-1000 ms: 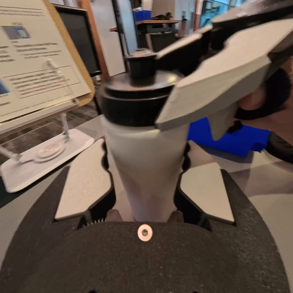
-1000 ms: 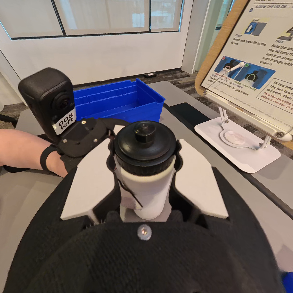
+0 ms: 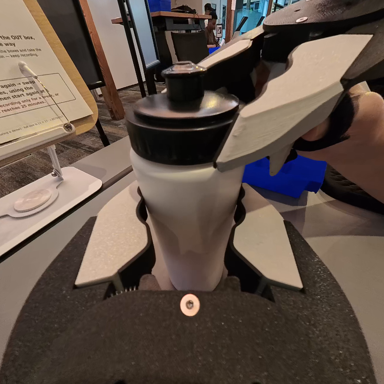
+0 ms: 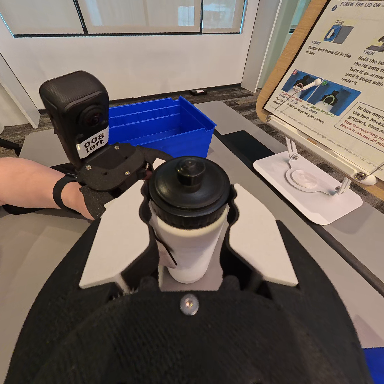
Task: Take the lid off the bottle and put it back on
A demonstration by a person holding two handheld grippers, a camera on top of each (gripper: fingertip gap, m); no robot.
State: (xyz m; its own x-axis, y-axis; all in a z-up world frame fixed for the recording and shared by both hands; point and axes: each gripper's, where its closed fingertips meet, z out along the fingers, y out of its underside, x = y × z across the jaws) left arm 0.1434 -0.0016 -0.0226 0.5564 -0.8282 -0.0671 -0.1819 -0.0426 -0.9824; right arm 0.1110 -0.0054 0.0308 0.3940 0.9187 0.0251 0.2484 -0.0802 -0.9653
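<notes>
On the grey table [image 4: 311, 245] between my two tools stands the white bottle [image 3: 189, 218], upright, its long axis vertical and the black lid [image 3: 180, 133] with its spout pointing up. Going from the left: my left gripper [image 3: 190, 209] comes in low from the side and is closed around the bottle's body, the notched fingers [image 3: 116, 232] pressing the white wall on both sides at a narrow spacing set by the bottle's width. My right gripper [image 4: 188, 205] comes down from above at a slant and clamps the ribbed rim of the lid, one finger on either side, the cap sitting seated on the neck with no gap that I can make out. Behind the bottle lies the blue bin [image 4: 166, 128], near but not touching it, and to the right the instruction board [image 4: 332, 83] leans on its white stand [image 4: 307, 193]. Against the picture a second back, both grips are unchanged and the bottle stands on the same spot; the left wrist view is sharper and the board in it sits further to the left, so my left tool has turned a little around the bottle.
</notes>
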